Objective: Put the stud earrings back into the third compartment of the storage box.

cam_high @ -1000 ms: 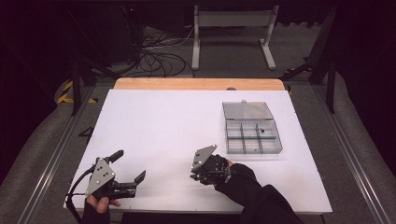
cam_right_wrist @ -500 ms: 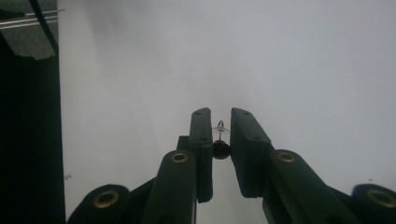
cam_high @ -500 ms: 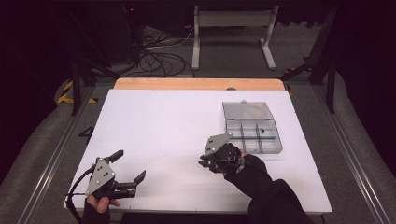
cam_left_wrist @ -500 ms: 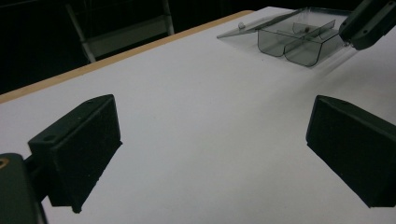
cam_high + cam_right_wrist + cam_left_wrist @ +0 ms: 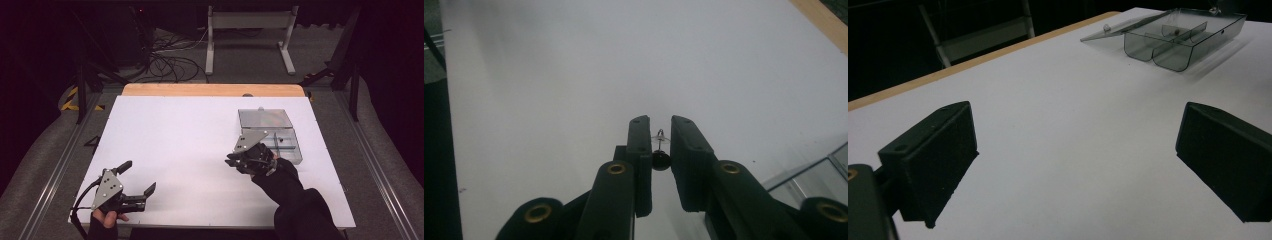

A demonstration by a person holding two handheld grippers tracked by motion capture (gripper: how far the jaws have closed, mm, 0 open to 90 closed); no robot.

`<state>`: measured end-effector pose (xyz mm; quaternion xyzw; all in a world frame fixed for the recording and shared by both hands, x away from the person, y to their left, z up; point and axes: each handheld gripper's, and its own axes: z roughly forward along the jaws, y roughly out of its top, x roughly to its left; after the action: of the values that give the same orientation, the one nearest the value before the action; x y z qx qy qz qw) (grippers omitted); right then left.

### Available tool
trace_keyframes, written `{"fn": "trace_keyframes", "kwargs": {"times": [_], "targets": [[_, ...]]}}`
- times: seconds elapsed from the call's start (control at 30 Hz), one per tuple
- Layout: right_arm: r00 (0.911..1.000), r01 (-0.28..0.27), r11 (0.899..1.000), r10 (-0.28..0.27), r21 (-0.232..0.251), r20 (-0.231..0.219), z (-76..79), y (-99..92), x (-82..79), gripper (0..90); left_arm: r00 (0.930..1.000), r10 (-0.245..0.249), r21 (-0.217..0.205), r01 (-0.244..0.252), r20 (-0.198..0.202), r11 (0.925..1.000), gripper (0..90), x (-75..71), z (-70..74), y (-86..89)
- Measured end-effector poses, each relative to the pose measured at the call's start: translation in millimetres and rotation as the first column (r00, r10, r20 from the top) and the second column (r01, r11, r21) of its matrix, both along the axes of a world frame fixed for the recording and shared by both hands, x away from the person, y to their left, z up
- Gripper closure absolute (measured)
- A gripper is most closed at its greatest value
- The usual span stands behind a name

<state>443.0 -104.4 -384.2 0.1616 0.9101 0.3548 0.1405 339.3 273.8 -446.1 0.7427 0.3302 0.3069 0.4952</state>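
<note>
One small black-headed metal screw (image 5: 660, 152) rides pinched in the right hand-held gripper (image 5: 659, 135).
Next, I judge: lower it into the clear plastic compartment box (image 5: 285, 142) just beside; left hand-held gripper (image 5: 134, 179) rests released.

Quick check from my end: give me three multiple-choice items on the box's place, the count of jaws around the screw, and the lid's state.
1. The clear box sits on the table's: A right side; B left side; C near edge.
2. Jaws around the small screw in the right gripper: A one; B two; C none.
3. The box lid is: A shut; B missing; C open.

A: it lies right of centre in the high view.
B: both jaws flank it.
C: it lies folded back.
</note>
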Motion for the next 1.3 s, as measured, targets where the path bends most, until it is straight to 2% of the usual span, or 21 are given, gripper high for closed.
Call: {"fn": "trace_keyframes", "kwargs": {"times": [0.4, 0.57, 1.03, 1.3], "targets": [[0.9922, 0.123, 0.992, -0.123, 0.019, 0.018, 8.1, -28.4, 12.5, 79.7, 1.0000, 0.000, 0.001, 0.000, 0.000, 1.0000, 3.5, 0.1, -0.1, 0.1], [0.9835, 0.180, 0.983, -0.180, 0.026, 0.011, 9.7, -41.7, 19.5, 79.8, 1.0000, 0.000, 0.000, 0.000, -0.002, 1.0000, 3.5, 0.0, -0.1, -0.2], [0.9443, 0.329, 0.944, -0.329, 0.024, -0.006, 0.6, -77.8, 46.5, 79.7, 1.0000, -0.001, 0.000, 0.001, -0.004, 1.0000, 3.5, 0.4, -0.4, -0.4], [0.9166, 0.399, 0.917, -0.399, 0.014, -0.029, -7.0, -95.6, 58.3, 79.7, 1.0000, 0.000, 0.003, 0.000, -0.005, 1.0000, 3.6, 0.7, -0.6, -0.5]]}}
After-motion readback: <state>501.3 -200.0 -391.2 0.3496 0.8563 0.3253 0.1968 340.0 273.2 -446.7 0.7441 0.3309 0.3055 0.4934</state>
